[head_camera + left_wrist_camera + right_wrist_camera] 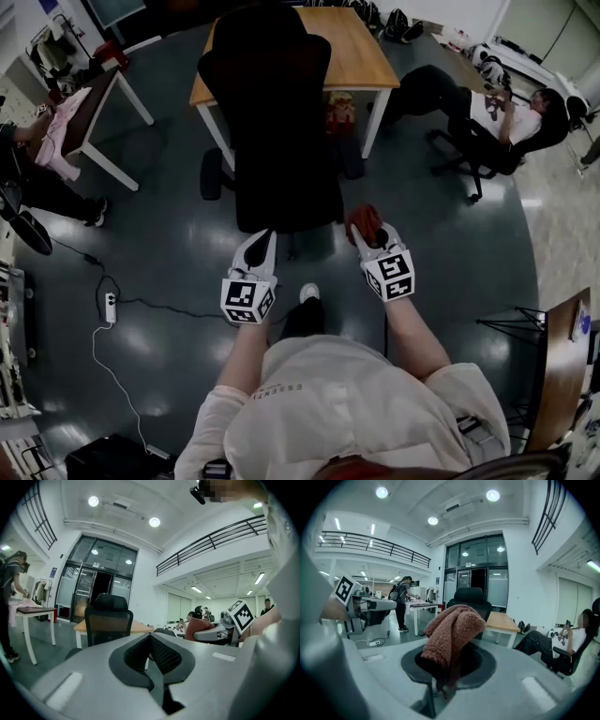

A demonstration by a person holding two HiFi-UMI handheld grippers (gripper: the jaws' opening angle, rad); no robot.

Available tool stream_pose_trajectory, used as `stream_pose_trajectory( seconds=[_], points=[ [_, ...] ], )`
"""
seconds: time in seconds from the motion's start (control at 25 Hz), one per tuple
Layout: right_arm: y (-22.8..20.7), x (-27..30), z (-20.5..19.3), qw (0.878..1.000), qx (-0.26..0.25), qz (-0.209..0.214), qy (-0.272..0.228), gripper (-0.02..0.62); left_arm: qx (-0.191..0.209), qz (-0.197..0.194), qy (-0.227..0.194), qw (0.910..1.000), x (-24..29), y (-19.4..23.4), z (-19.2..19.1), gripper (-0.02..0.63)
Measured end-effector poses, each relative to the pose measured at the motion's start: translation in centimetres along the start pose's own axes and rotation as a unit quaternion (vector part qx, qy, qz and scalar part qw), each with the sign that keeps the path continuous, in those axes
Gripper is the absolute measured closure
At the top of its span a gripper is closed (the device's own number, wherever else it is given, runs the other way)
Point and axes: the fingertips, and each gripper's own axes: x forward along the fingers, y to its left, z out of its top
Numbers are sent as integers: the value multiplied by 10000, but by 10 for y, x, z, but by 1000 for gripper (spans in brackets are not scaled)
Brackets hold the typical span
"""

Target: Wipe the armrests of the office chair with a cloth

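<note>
Between right gripper jaws, reddish cloth pinched, left gripper jaws together

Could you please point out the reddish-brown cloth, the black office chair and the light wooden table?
reddish-brown knitted cloth point(452, 630), right gripper view, bunched middle.
black office chair point(281, 122), head view, backrest.
light wooden table point(361, 54), head view, bare top.

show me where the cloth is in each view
Head view: cloth just right of centre, in the jaws of the right gripper, beside the chair.
Left gripper view: cloth at mid-right, a reddish lump.
Right gripper view: cloth at centre, bunched between the jaws.
Shared landmark: the black chair, ahead in all three.
</note>
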Motion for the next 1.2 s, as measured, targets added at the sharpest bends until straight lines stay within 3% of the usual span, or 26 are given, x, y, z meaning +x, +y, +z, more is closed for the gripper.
stream_pose_trajectory(
  seconds=[0.4,0.64,1.2],
  points=[
    [73,-104,-36,9998,-153,100,74,540,-15,147,106,9998,-115,-67,-32,589],
    [107,-130,-44,9996,-238,109,123,540,-387,11,-210,9990,-155,-69,-27,589],
    [199,-172,-40,9998,-157,32,-83,543,-2,-322,-182,9993,-241,-75,-29,589]
  ],
)
